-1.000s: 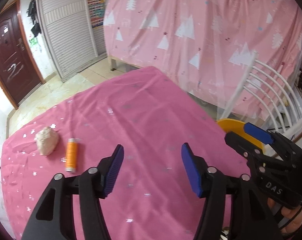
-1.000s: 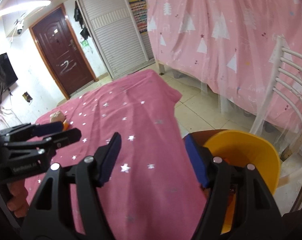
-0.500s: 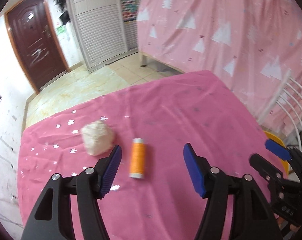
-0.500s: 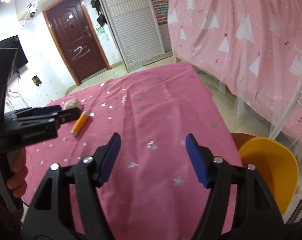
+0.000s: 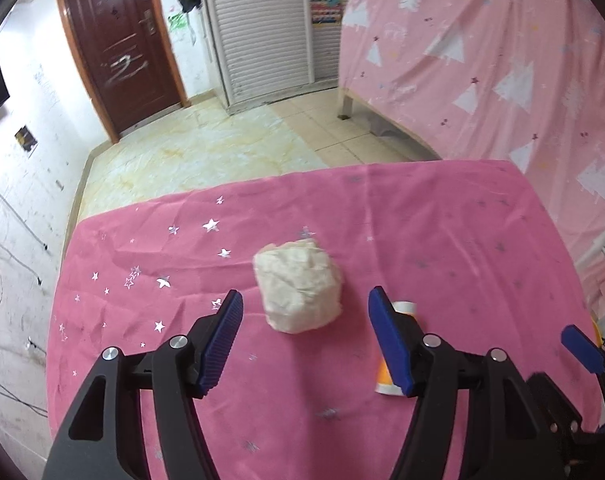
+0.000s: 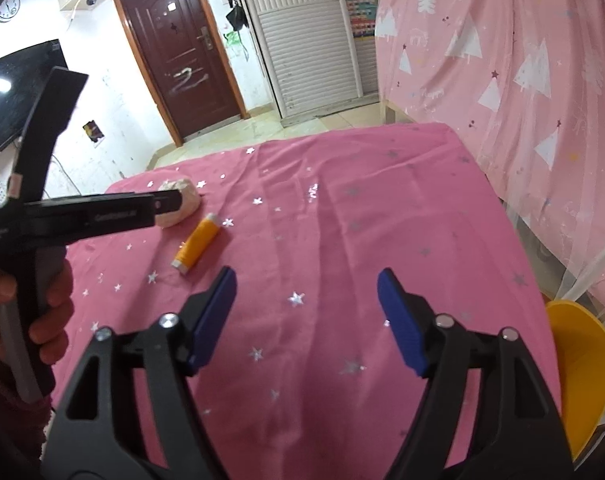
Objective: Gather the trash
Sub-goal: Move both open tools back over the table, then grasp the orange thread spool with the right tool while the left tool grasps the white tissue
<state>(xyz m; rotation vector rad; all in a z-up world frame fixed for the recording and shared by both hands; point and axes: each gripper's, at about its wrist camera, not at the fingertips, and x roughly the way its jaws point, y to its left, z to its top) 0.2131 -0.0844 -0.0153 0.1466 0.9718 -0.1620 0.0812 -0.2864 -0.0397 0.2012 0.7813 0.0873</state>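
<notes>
Both pairs of our blue-padded black fingers stand spread wide with nothing between the pads. Our left gripper [image 5: 304,338] hovers above the pink star-printed tablecloth [image 5: 442,240], and the crumpled off-white paper ball [image 5: 298,286] lies on the cloth just ahead of the gap between its fingers, nearer the right one and touching neither. Just beside the ball, the orange thread spool with white ends [image 5: 386,372] lies flat, mostly hidden behind our left gripper's right-hand finger [image 5: 388,342]; only its two ends show.

From the right wrist view, our right gripper [image 6: 306,320] hangs over the middle of the same cloth, well apart from both pieces. We see the spool [image 6: 197,247] lying at a slant to the left, and beyond it the paper ball [image 6: 182,206], partly covered by our left gripper's black body, which a bare hand [image 6: 48,320] holds by the handle. A yellow plastic bin [image 6: 582,376] stands off the table's right edge, below the cloth level, with its opening facing up. Its inside is not clear enough to read.
</notes>
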